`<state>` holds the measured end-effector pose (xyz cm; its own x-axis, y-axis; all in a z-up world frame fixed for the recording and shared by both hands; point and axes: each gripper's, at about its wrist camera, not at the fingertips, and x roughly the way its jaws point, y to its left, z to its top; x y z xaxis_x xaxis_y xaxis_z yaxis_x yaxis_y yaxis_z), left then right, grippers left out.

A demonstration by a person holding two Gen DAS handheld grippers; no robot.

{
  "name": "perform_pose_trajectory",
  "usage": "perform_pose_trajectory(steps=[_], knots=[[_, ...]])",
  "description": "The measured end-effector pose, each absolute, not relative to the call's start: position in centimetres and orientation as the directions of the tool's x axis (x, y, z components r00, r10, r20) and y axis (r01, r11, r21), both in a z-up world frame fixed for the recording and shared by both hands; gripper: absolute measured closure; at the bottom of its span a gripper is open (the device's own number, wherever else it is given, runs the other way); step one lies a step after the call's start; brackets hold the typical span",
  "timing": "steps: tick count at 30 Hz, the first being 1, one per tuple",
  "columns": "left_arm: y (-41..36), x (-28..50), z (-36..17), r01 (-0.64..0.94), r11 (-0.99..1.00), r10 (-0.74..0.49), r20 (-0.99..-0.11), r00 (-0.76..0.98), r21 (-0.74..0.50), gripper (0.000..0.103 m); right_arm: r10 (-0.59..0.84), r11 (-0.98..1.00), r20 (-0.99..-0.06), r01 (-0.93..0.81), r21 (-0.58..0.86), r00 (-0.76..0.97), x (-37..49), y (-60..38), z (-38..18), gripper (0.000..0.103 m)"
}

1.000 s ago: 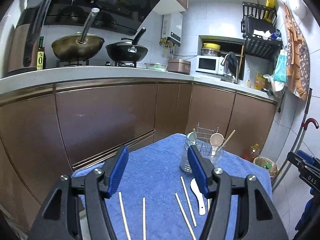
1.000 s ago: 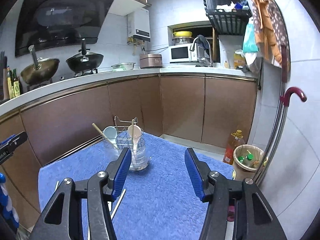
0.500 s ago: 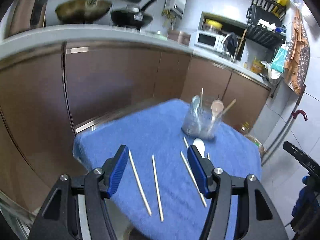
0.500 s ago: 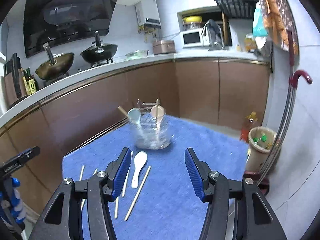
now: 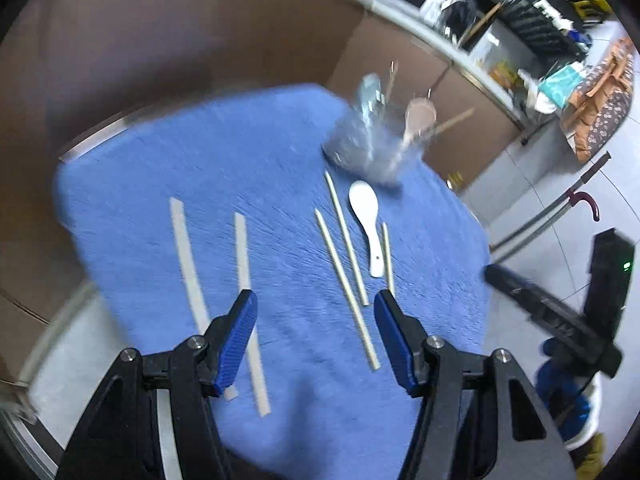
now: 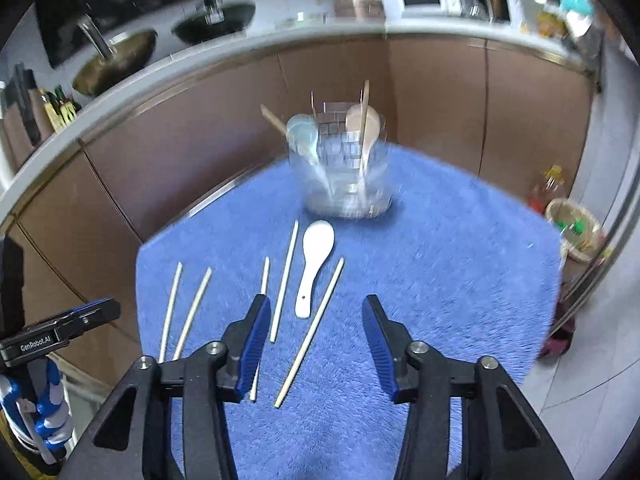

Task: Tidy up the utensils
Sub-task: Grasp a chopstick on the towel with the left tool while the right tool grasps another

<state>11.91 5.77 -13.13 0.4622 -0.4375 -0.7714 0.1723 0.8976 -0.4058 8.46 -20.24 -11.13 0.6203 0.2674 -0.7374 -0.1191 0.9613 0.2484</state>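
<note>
A blue towel [image 5: 208, 168] [image 6: 460, 264] covers the table. A clear utensil holder [image 5: 370, 148] [image 6: 344, 172] at its far side holds two spoons and chopsticks. A white spoon [image 5: 366, 220] [image 6: 314, 264] lies flat in front of it. Several loose chopsticks [image 5: 346, 272] [image 6: 310, 332] lie on the towel beside the spoon. My left gripper [image 5: 314, 316] is open and empty above the towel's near edge. My right gripper [image 6: 314, 320] is open and empty above the chopsticks near the spoon's handle.
Brown kitchen cabinets [image 6: 440, 92] wrap behind the table, with woks [image 6: 116, 60] on the counter above. A small bin [image 6: 576, 232] and a red-handled cane [image 5: 584, 204] stand on the floor to the right.
Both grippers have tilted down and moved in over the towel. The spoon and chopsticks now lie nearer the fingers. Both stay open.
</note>
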Motion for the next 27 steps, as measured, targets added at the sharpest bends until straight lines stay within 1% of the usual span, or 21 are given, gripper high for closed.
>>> perform_pose_trajectory(steps=[1,3,9,12,19,21,22,24,25,26,27], knots=[[4.9,13.5,-13.9,0.159,0.898,-0.436,-0.792,0.427,-0.41,0.045,0.279,0.958,-0.753,-0.116,0.263,0.596,9.4,-20.3,-12.0,0.067],[3.4,15.9,-15.0,0.145,0.899,-0.437,-0.817,0.377,-0.414,0.045,0.299,0.952,-0.787,-0.108,0.288,0.539,11.7,-20.5,-13.8,0.069],[0.0,21.3,-18.4,0.102,0.926,-0.377,-0.885,0.271,-0.364,0.046,0.321,0.945,-0.846,-0.084,0.316,0.425,17.3,-20.7,-17.6,0.073],[-0.5,22.7,-19.5,0.065,0.937,-0.349,-0.903,0.249,-0.344,0.046,0.325,0.944,-0.862,-0.073,0.322,0.388,19.5,-20.8,-18.7,0.073],[-2.1,24.5,-20.6,0.066,0.958,-0.288,-0.932,0.221,-0.281,0.046,0.299,0.953,-0.897,-0.057,0.297,0.326,22.7,-20.4,-20.4,0.077],[-2.3,25.0,-21.0,0.049,0.955,-0.298,-0.935,0.195,-0.294,0.055,0.293,0.956,-0.903,-0.061,0.289,0.313,23.3,-20.1,-20.7,0.079],[-2.4,25.2,-21.2,0.043,0.959,-0.284,-0.94,0.186,-0.282,0.064,0.285,0.958,-0.908,-0.063,0.28,0.306,23.5,-19.9,-20.8,0.08],[-3.0,25.4,-21.1,0.05,0.965,-0.262,-0.947,0.185,-0.258,0.074,0.265,0.964,-0.917,-0.069,0.256,0.299,23.9,-19.5,-21.0,0.082],[-3.4,25.6,-21.2,0.057,0.964,-0.264,-0.95,0.167,-0.258,0.086,0.256,0.967,-0.92,-0.073,0.246,0.298,24.1,-19.3,-21.0,0.083],[-3.7,26.0,-21.2,0.054,0.966,-0.256,-0.954,0.155,-0.251,0.089,0.249,0.969,-0.923,-0.078,0.236,0.295,24.2,-19.2,-20.9,0.083],[-3.5,26.1,-21.4,0.053,0.968,-0.25,-0.956,0.154,-0.244,0.089,0.24,0.971,-0.925,-0.084,0.225,0.293,24.3,-18.9,-21.0,0.085]])
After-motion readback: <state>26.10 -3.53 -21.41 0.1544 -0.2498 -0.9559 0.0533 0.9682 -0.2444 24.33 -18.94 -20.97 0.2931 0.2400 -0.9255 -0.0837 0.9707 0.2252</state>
